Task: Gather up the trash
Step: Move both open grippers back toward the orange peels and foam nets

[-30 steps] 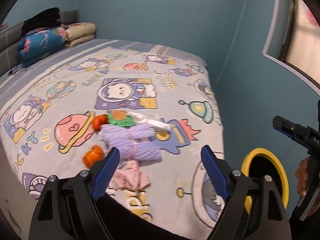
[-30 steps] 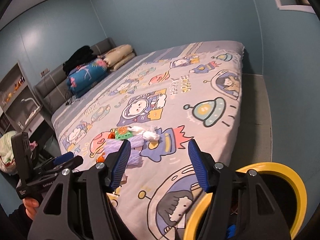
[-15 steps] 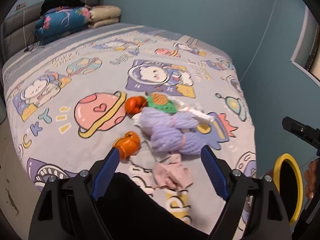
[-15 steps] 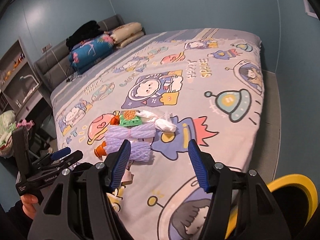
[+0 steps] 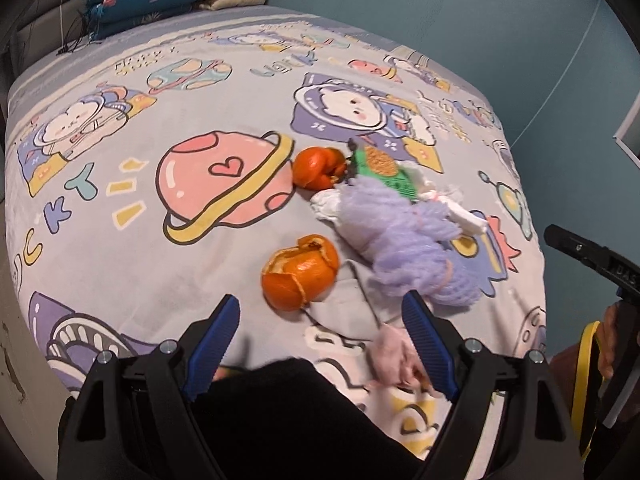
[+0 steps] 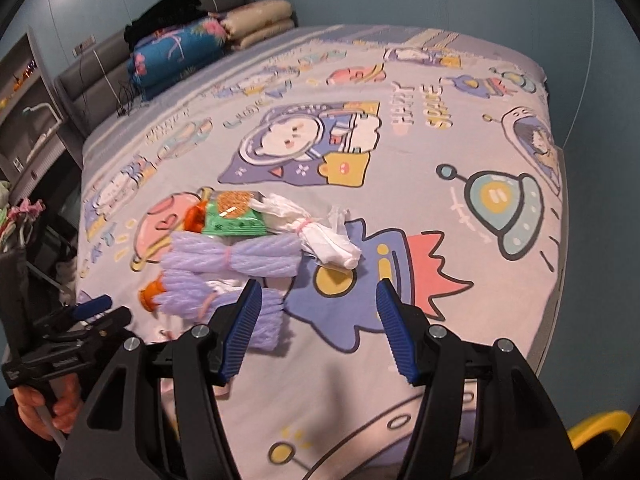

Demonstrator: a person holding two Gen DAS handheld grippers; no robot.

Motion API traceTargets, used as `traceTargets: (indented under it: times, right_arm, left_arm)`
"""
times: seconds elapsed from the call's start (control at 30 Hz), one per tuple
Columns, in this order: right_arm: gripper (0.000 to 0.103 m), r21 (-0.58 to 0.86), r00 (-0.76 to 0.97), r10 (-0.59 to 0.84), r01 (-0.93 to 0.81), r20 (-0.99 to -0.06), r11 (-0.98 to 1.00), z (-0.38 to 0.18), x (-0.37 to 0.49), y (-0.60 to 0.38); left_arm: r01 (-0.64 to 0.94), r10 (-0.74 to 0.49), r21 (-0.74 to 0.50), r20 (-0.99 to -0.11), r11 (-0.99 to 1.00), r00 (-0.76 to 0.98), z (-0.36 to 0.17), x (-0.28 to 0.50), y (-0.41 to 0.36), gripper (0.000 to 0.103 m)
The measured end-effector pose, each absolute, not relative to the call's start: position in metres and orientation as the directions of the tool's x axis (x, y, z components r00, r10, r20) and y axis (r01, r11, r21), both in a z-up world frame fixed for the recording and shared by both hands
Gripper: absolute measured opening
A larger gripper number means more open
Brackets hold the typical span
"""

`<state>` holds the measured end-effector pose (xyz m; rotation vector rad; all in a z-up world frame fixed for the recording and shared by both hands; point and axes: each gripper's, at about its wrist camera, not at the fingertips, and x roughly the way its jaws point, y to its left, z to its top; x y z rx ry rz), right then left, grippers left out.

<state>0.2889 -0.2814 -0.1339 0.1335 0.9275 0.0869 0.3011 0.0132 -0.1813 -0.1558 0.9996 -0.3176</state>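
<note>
A heap of trash lies on the cartoon-print bed (image 5: 120, 152): two orange peels (image 5: 300, 272) (image 5: 318, 168), purple foam netting (image 5: 404, 236) (image 6: 236, 256), a green snack packet (image 5: 390, 174) (image 6: 234, 216), a white tied plastic bag (image 6: 320, 236) and a crumpled pink tissue (image 5: 394, 354). My left gripper (image 5: 324, 340) hangs open just short of the near peel, nothing between its fingers. My right gripper (image 6: 318, 328) is open too, over the sheet right of the netting and below the white bag.
A yellow-rimmed bin (image 5: 586, 384) (image 6: 596, 422) stands on the floor off the bed's near right corner. Folded bedding (image 6: 188, 48) is stacked at the headboard. Shelves (image 6: 28, 100) stand left of the bed. A hand (image 6: 48, 408) holds the left gripper's handle.
Both grippers have dropped lower and come closer to the trash heap, which now fills more of each view. The yellow bin has slid toward the frame edges. Jaw widths are unchanged.
</note>
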Motion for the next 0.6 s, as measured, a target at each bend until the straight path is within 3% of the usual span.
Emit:
traceTargets:
  times: [0.3,0.6]
  right_arm:
    - [0.056,0.010,0.535,0.061,-0.097,-0.843,0.995,-0.170,0.331,-0.279]
    - [0.056,-0.057,0.505,0.035,-0.167,-0.862,0.984,-0.188,0.356,-0.262]
  left_arm:
    - [0.142,-0.346,-0.316,-0.826,0.938,0.445,-0.208,0.330,0.024,0.079]
    - [0.149,-0.360,-0.328,-0.840,0.933,0.407,-0.221,0.343,0.019,0.071]
